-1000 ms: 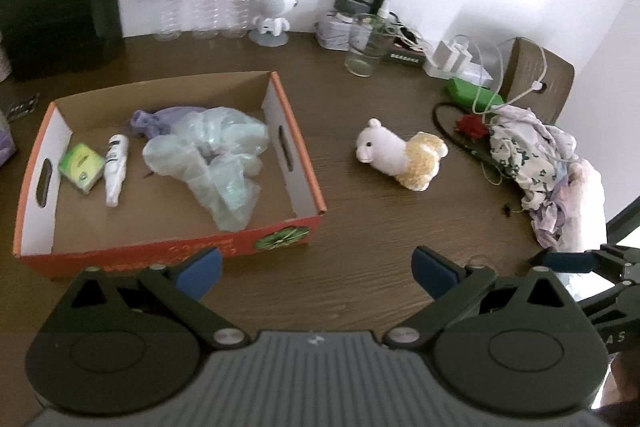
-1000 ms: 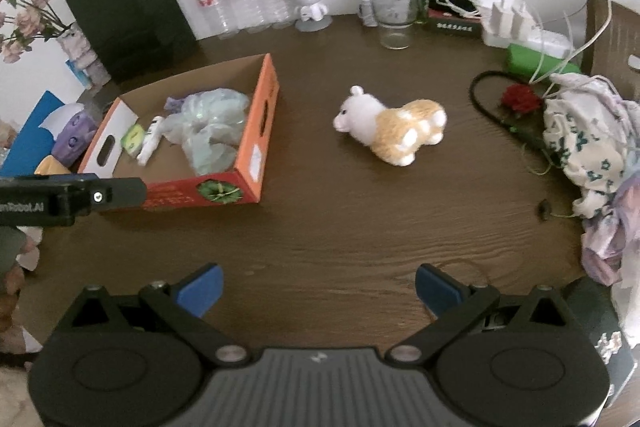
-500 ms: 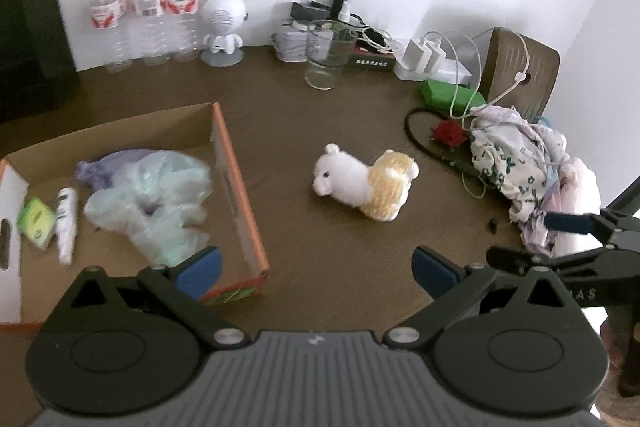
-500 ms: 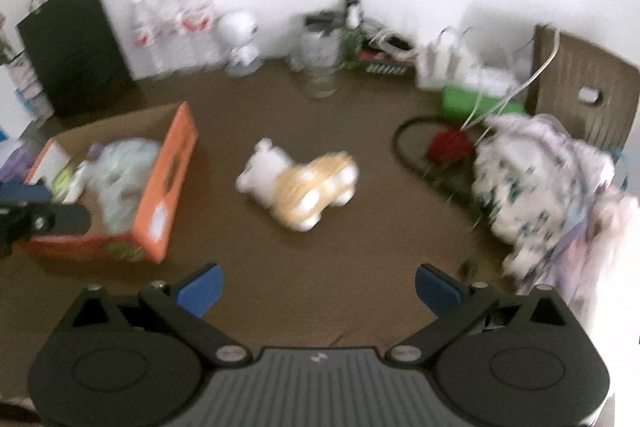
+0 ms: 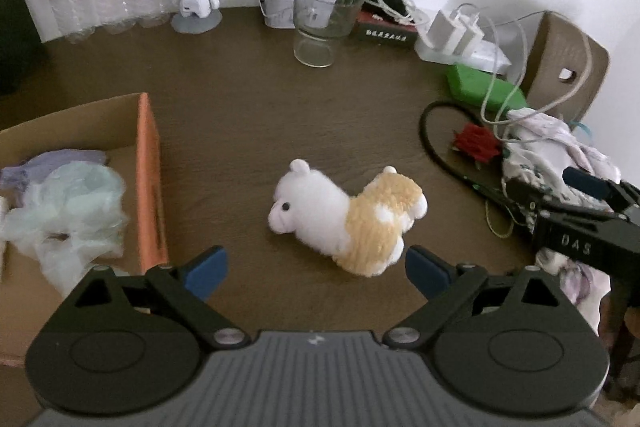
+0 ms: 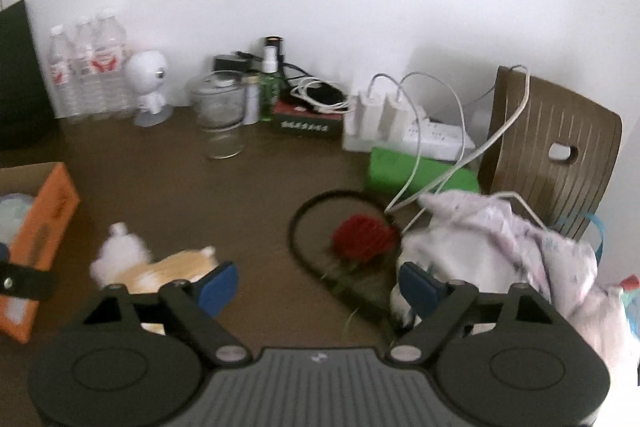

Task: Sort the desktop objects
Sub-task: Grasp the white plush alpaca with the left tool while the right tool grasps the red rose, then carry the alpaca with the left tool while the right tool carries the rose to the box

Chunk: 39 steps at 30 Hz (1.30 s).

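the plush alpaca [image 5: 348, 221] lies on its side on the tabletop [image 5: 248, 123], just right of the cardboard box [image 5: 150, 179]. the left tool [image 5: 316, 267] hangs spread and empty just before the alpaca. right of the alpaca, the right tool [image 6: 318, 285] is spread and empty by the red rose [image 6: 364, 237].

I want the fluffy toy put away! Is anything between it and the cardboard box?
No. In the left wrist view, only bare brown table lies between the plush alpaca and the cardboard box.
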Available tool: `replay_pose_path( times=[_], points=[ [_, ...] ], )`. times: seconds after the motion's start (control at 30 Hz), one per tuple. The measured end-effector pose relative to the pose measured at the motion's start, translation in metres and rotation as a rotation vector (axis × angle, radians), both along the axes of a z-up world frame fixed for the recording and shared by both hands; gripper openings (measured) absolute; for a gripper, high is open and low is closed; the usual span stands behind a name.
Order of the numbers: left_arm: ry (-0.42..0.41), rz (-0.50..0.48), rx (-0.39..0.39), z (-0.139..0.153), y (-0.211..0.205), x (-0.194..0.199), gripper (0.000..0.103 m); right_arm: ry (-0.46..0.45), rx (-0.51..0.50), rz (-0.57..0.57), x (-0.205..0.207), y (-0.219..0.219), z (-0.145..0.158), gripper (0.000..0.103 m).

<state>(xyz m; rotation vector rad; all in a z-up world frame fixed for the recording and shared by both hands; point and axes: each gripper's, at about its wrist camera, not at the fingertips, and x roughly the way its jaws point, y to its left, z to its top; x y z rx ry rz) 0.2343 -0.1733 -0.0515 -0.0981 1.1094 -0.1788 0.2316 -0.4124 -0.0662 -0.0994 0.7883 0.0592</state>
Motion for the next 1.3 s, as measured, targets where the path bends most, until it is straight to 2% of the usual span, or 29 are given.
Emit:
replay_pose_path(
  times=[0.43, 0.6, 0.67, 0.73, 0.77, 0.8, 0.83, 0.9, 1.0, 1.3],
  points=[
    [0.122, 0.16, 0.006, -0.049, -0.021, 0.062, 0.093, 0.038, -0.068, 0.066, 0.078, -0.02, -0.055, 0.078],
    [0.137, 0.187, 0.016, -0.061, -0.028, 0.075, 0.092, 0.1, -0.113, 0.103, 0.102, -0.015, -0.076, 0.063],
    [0.146, 0.195, 0.02, -0.065, -0.028, 0.081, 0.092, 0.136, -0.138, 0.108, 0.111, -0.012, -0.083, 0.063],
    [0.164, 0.206, 0.025, -0.069, -0.028, 0.086, 0.092, 0.16, -0.169, 0.119, 0.116, -0.009, -0.086, 0.056],
    [0.183, 0.214, 0.02, -0.072, -0.027, 0.088, 0.091, 0.171, -0.183, 0.126, 0.117, -0.006, -0.086, 0.046],
    [0.202, 0.223, 0.016, -0.076, -0.026, 0.089, 0.082, 0.182, -0.196, 0.134, 0.118, -0.003, -0.086, 0.036],
    [0.221, 0.231, 0.012, -0.079, -0.025, 0.09, 0.074, 0.19, -0.204, 0.147, 0.118, 0.0, -0.085, 0.035],
    [0.216, 0.223, 0.032, -0.08, -0.027, 0.088, 0.066, 0.223, -0.211, 0.187, 0.118, 0.008, -0.084, 0.034],
    [0.21, 0.22, -0.011, -0.078, -0.027, 0.084, 0.061, 0.239, -0.233, 0.223, 0.116, 0.022, -0.084, 0.031],
    [0.134, 0.144, -0.058, -0.053, -0.019, 0.062, 0.057, 0.189, -0.2, 0.27, 0.096, 0.041, -0.053, 0.029]
  ],
)
